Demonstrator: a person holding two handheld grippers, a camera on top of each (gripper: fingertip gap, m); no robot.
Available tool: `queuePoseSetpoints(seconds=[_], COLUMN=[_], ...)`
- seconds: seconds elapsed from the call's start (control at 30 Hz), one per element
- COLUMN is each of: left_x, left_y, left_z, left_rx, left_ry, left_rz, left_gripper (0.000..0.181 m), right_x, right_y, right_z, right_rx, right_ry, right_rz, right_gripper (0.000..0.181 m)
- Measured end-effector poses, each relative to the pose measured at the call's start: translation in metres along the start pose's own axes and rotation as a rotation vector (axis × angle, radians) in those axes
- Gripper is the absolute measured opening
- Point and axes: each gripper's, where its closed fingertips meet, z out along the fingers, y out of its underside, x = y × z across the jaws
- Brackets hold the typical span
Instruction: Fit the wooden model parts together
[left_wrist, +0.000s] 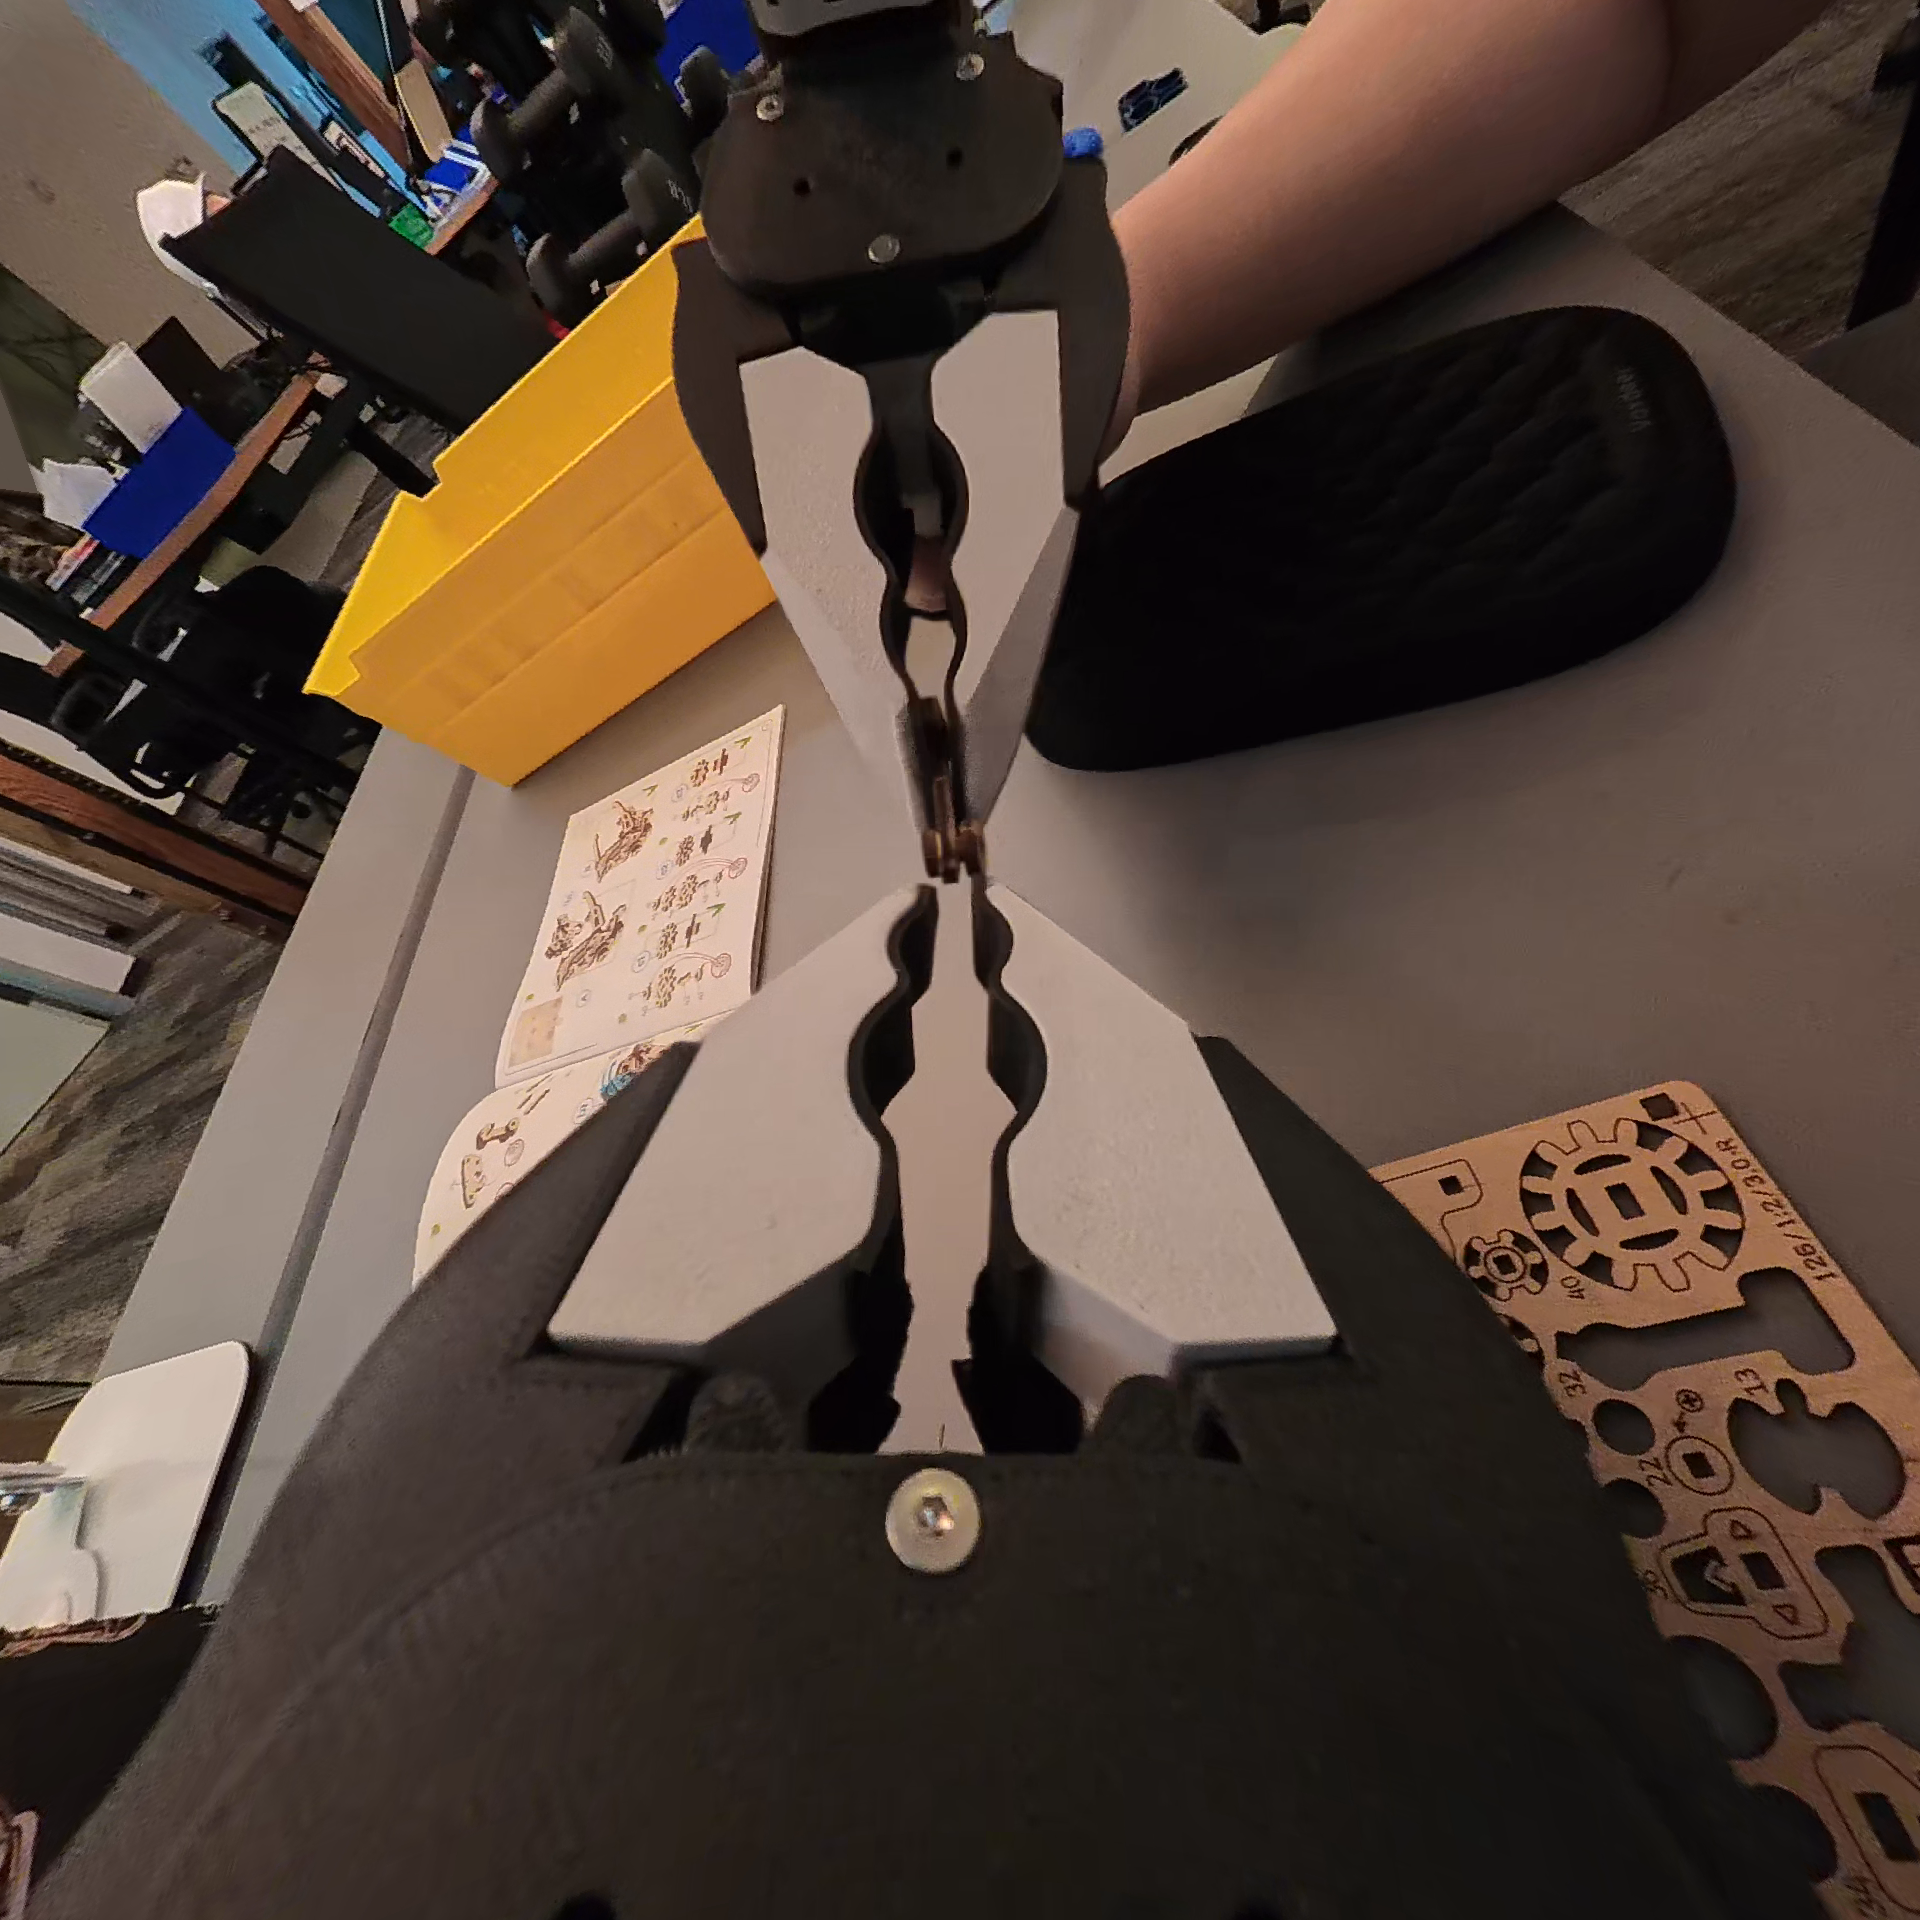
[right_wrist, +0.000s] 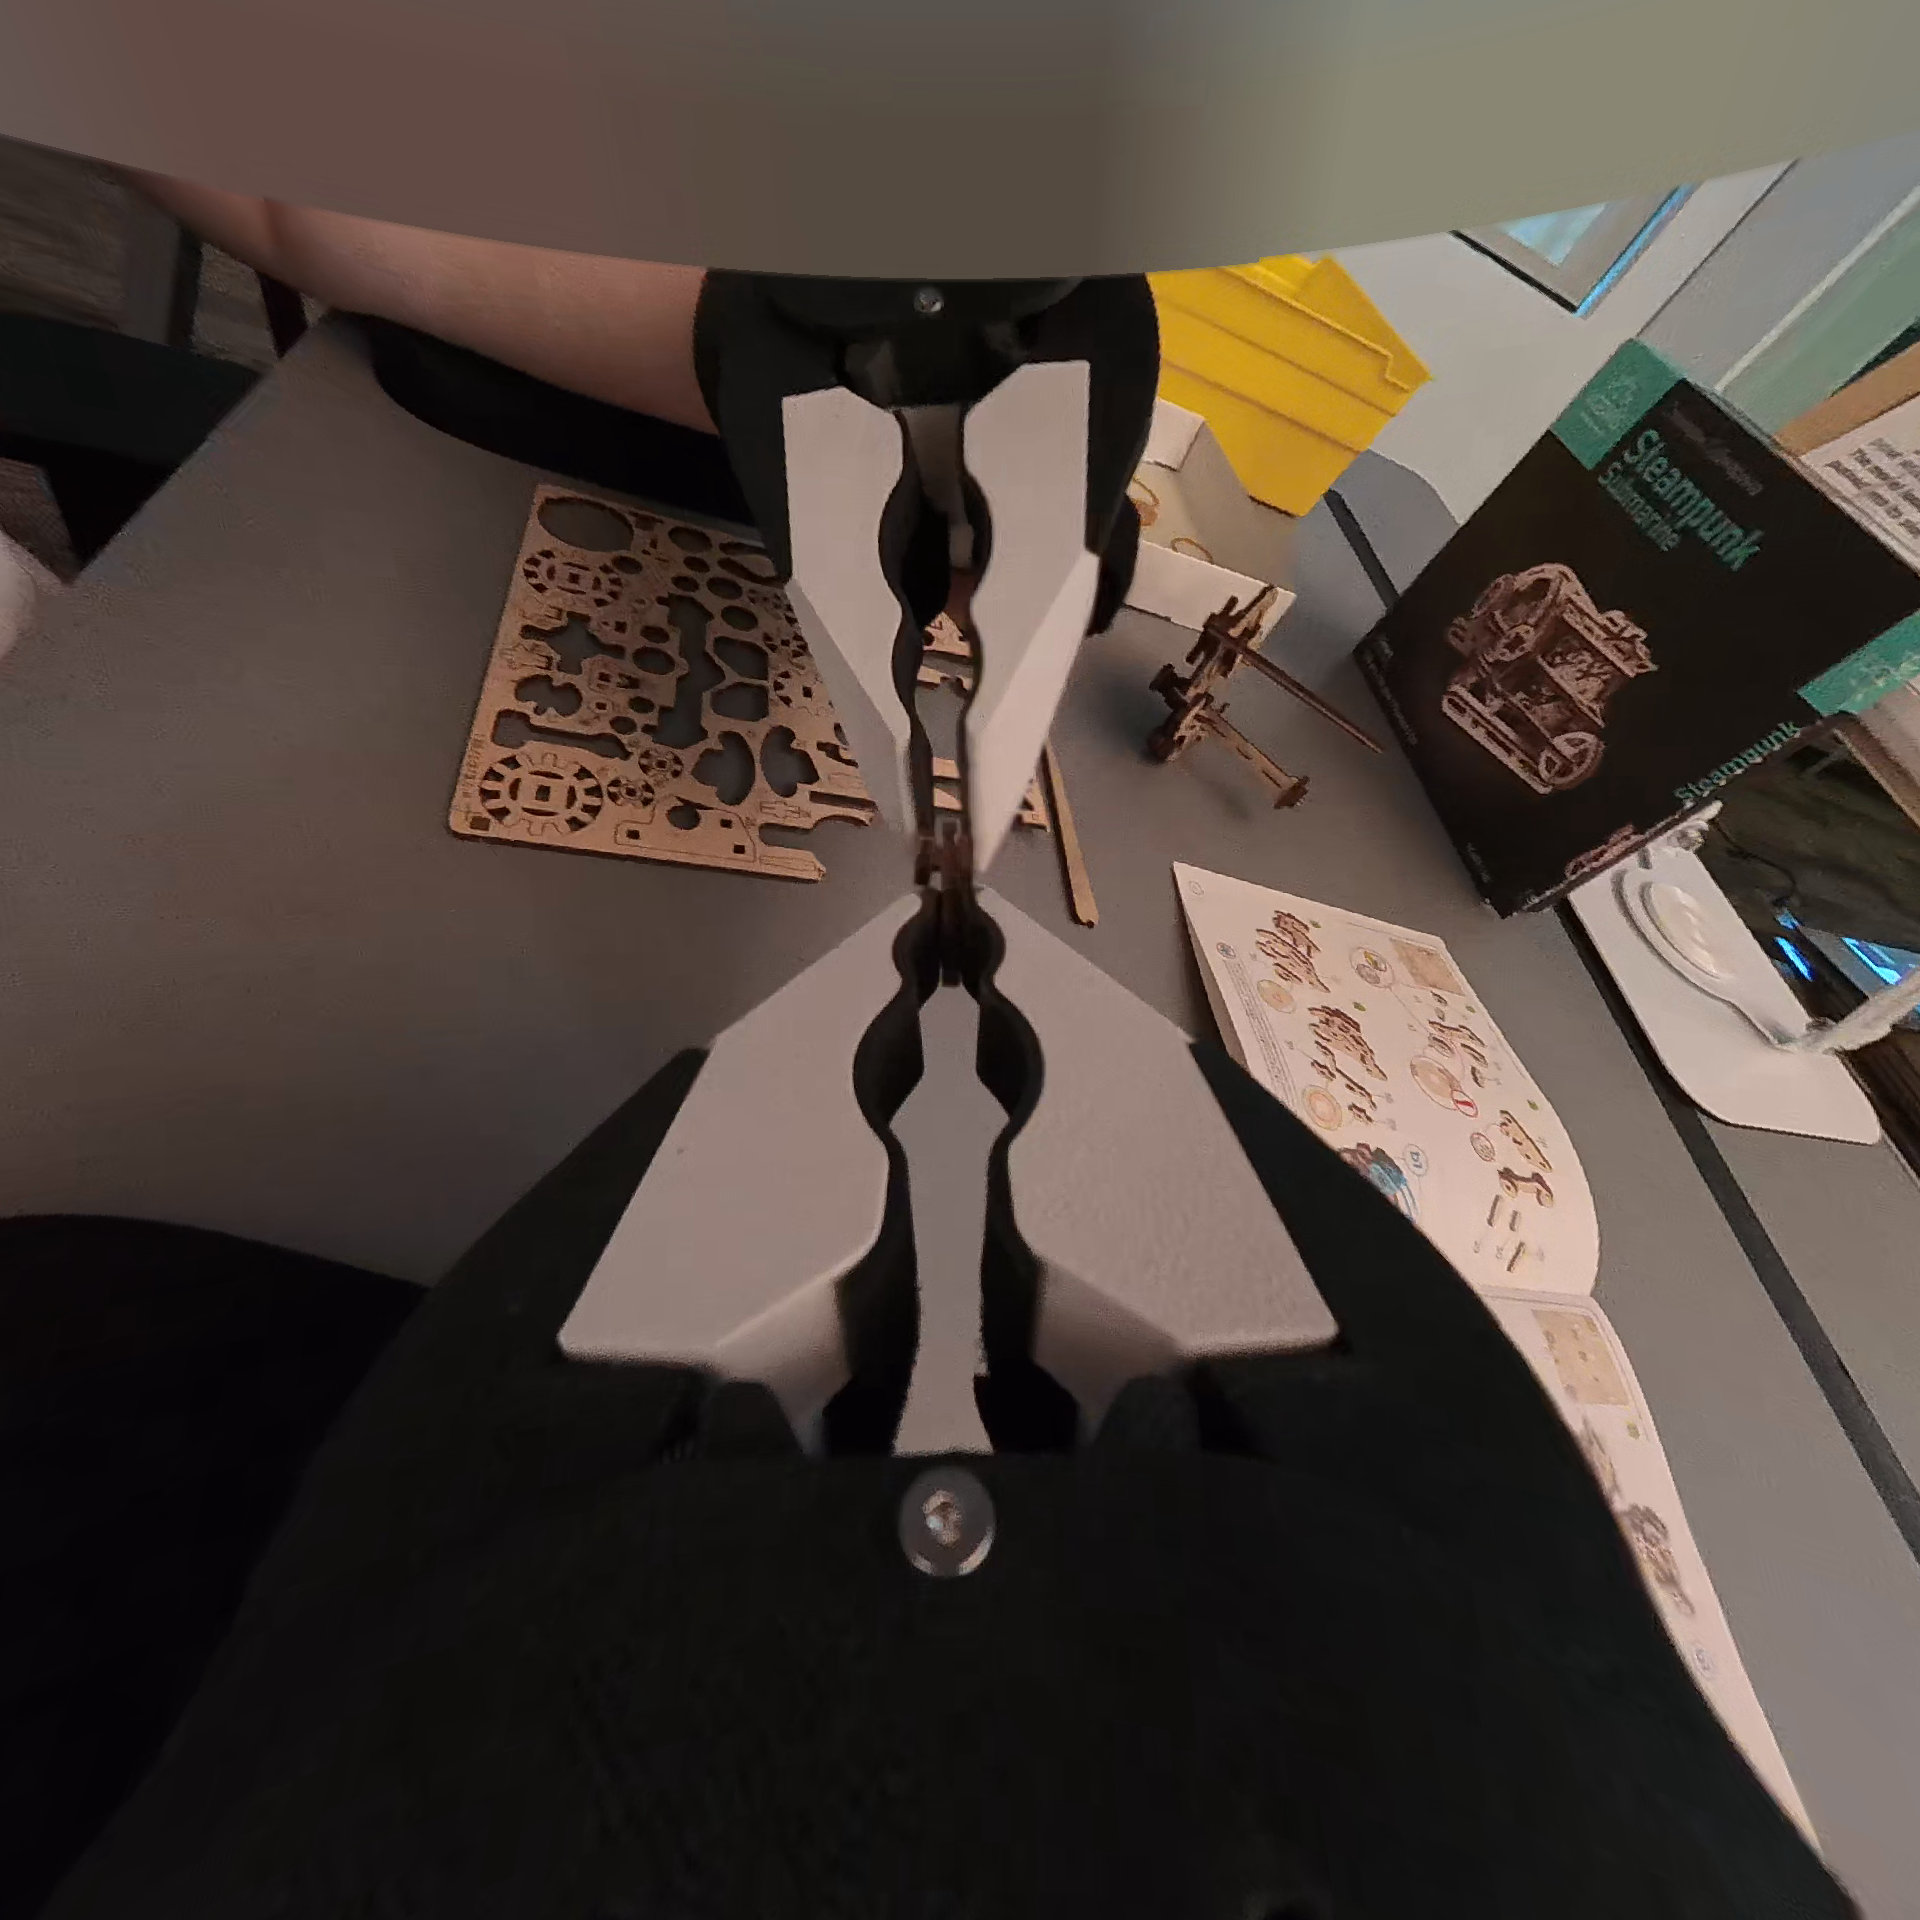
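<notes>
My right gripper (right_wrist: 948, 935) is shut on a small flat wooden part (right_wrist: 948, 914), held edge-on above the grey table (right_wrist: 260, 935). In the left wrist view the right gripper (left_wrist: 948, 831) comes in from the top with that part (left_wrist: 951, 847) sticking out of its tips. My left gripper (left_wrist: 951, 896) meets it tip to tip. Its jaws stand a narrow gap apart, right at the part's end, and I cannot tell whether they clamp it. It also shows in the right wrist view (right_wrist: 948, 836).
A laser-cut wooden sheet (left_wrist: 1662, 1403) (right_wrist: 665, 686) lies on the table. An instruction booklet (left_wrist: 665, 894) (right_wrist: 1382, 1070), a yellow bin (left_wrist: 540, 582), a black pad (left_wrist: 1382, 540), a partly built wooden model (right_wrist: 1226, 675), a wooden stick (right_wrist: 1070, 831) and a dark box (right_wrist: 1642, 644) surround it. The tips of both grippers are at nearly the same place.
</notes>
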Motion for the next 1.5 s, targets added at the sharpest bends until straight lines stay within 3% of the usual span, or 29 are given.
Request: queuePoseSetpoints(seconds=[0.4, 1.5], left_x=[0.004, 0.008], left_y=[0.006, 0.014], left_z=[0.003, 0.008], left_rx=[-0.026, -0.014], left_ry=[0.036, 0.132], left_rz=[-0.065, -0.261], left_gripper=[0.011, 0.005], right_x=[-0.004, -0.005], right_y=[0.013, 0.024], right_z=[0.004, 0.007], right_rx=[-0.029, -0.008], right_ry=[-0.049, -0.101], right_rz=[0.060, 0.162], right_gripper=[0.000, 0.001])
